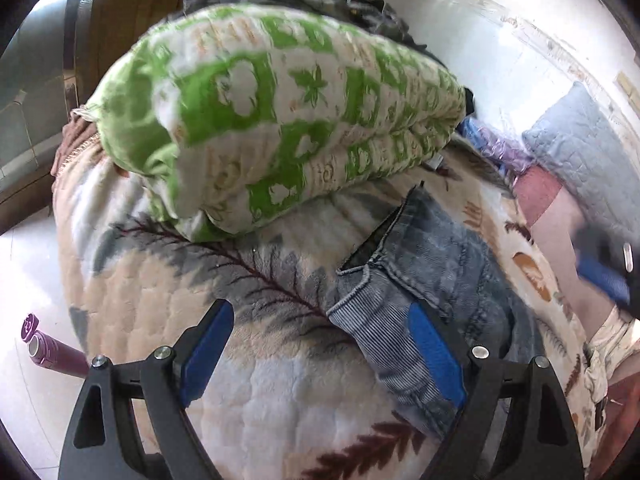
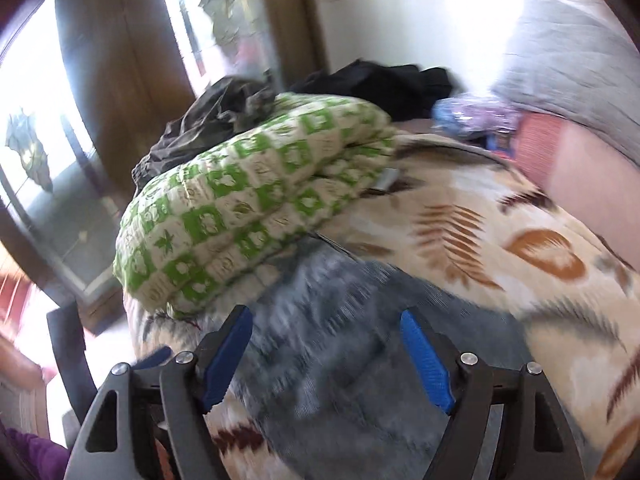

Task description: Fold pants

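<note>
Grey-blue denim pants (image 1: 424,276) lie on a leaf-patterned blanket (image 1: 168,312) on the bed; a waistband or cuff end points toward me in the left wrist view. My left gripper (image 1: 320,320) is open, its right finger (image 1: 436,356) over the pants' edge, its left finger over bare blanket. In the right wrist view the pants (image 2: 332,352) are blurred, lying below my open, empty right gripper (image 2: 326,332). The right gripper also shows at the far right of the left wrist view (image 1: 608,276).
A folded green-and-white quilt (image 1: 280,112) lies just beyond the pants, with dark clothes (image 2: 224,116) behind it. A grey pillow (image 1: 588,152) and purple items (image 2: 476,116) are at the right. A purple bottle (image 1: 48,348) is on the floor at left.
</note>
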The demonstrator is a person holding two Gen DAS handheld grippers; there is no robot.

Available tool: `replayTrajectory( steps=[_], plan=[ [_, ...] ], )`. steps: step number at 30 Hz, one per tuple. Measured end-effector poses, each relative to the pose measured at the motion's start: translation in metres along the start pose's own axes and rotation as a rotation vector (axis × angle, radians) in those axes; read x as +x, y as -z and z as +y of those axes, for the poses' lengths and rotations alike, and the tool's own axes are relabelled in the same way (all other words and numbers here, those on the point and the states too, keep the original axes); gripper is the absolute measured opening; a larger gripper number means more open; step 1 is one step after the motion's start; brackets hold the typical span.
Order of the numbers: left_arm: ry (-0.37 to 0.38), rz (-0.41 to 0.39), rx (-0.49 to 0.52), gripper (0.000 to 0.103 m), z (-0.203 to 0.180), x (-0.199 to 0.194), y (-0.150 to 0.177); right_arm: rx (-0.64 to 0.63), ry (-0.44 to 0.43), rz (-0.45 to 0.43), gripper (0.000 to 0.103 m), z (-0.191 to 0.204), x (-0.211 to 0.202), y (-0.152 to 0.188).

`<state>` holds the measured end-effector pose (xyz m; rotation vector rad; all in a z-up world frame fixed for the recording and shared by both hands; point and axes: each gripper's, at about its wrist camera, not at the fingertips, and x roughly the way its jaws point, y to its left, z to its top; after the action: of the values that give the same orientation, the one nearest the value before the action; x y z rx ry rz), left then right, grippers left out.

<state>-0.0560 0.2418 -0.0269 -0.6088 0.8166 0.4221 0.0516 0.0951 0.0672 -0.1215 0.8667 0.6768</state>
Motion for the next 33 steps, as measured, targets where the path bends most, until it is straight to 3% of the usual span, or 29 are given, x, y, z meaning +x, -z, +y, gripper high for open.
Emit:
replayTrajectory(
  steps=[3, 9, 12, 19, 22, 23, 25, 27, 31, 33],
  plan=[
    [0.053, 0.015, 0.004, 0.089, -0.004, 0.009, 0.000, -0.009, -0.036, 0.049, 0.080, 0.004, 0.035, -0.027],
    [0.050, 0.083, 0.003, 0.089, -0.006, 0.031, 0.000, 0.024, -0.117, 0.172, 0.080, -0.003, 0.104, -0.057],
    [0.050, 0.064, 0.004, 0.089, -0.007, 0.032, -0.002, -0.010, -0.137, 0.229, 0.080, 0.004, 0.132, -0.069],
    [0.069, 0.053, 0.016, 0.089, -0.011, 0.041, -0.009, -0.131, -0.076, 0.344, 0.080, 0.023, 0.186, -0.075],
    [0.087, 0.053, 0.033, 0.087, -0.016, 0.047, -0.012, -0.125, -0.053, 0.390, 0.076, 0.021, 0.203, -0.069],
    [0.099, 0.055, 0.044, 0.079, -0.018, 0.049, -0.013, -0.122, -0.041, 0.400, 0.072, 0.019, 0.207, -0.065],
    [0.117, 0.069, 0.069, 0.064, -0.023, 0.054, -0.014, -0.123, -0.036, 0.419, 0.050, 0.017, 0.213, -0.059],
    [0.149, 0.086, 0.086, 0.043, -0.026, 0.057, -0.014, -0.128, -0.011, 0.418, 0.036, 0.013, 0.214, -0.055],
    [0.186, 0.113, 0.089, 0.029, -0.030, 0.064, -0.016, -0.101, -0.003, 0.386, 0.018, 0.005, 0.203, -0.053],
    [0.197, 0.114, 0.087, 0.024, -0.030, 0.065, -0.017, -0.092, 0.001, 0.356, 0.014, -0.001, 0.190, -0.054]
  ],
)
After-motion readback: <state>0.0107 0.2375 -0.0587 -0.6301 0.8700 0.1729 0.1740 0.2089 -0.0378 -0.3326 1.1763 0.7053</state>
